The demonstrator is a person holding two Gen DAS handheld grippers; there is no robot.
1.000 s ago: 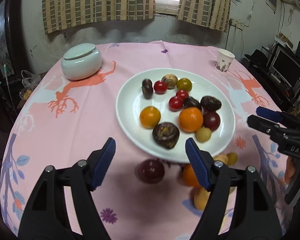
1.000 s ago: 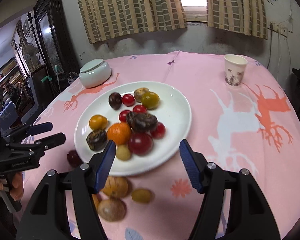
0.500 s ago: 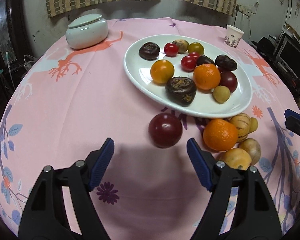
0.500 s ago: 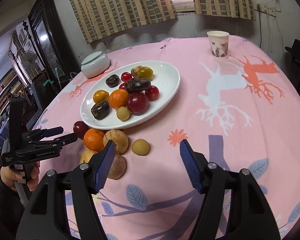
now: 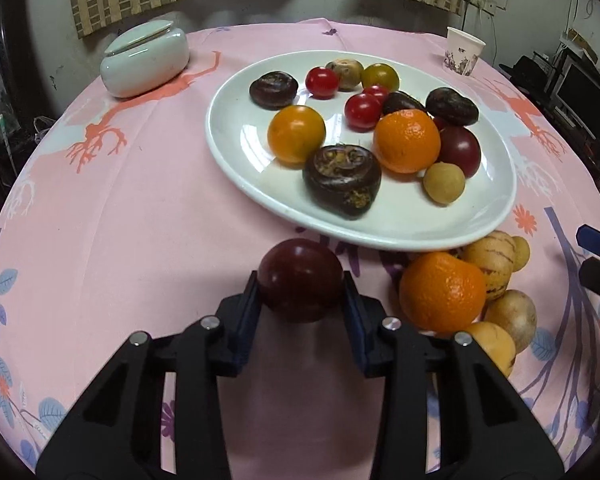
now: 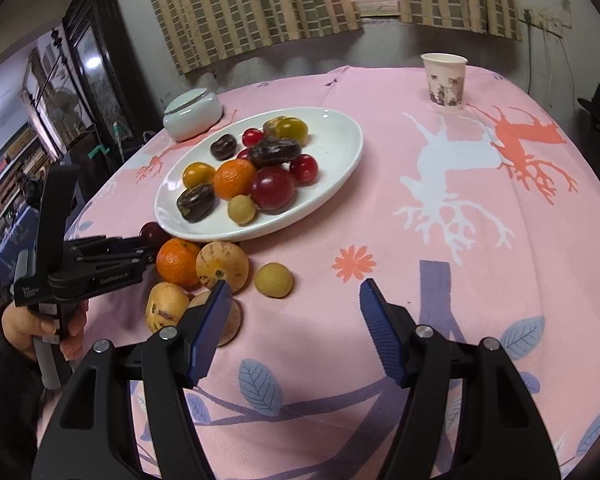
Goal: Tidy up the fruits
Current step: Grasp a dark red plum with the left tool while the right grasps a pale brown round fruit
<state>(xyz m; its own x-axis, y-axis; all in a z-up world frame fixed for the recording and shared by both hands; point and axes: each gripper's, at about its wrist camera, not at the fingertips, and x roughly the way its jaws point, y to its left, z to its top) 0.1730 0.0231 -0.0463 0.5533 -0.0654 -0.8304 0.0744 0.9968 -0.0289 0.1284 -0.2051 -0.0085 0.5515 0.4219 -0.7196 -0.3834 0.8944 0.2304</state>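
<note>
Two wrist fisheyes, both angled down over the pink tabletop [image 5: 148,216]

The left view rides low and close behind the left claw [image 5: 301,292], facing the curtained window. The right view sits higher and farther back behind the right claw [image 6: 296,320], facing the same wall. Both share the white plate [image 5: 236,160] [image 6: 340,148], the loose fruit beside it, the paper cup [image 5: 463,51] [image 6: 444,80].
</note>
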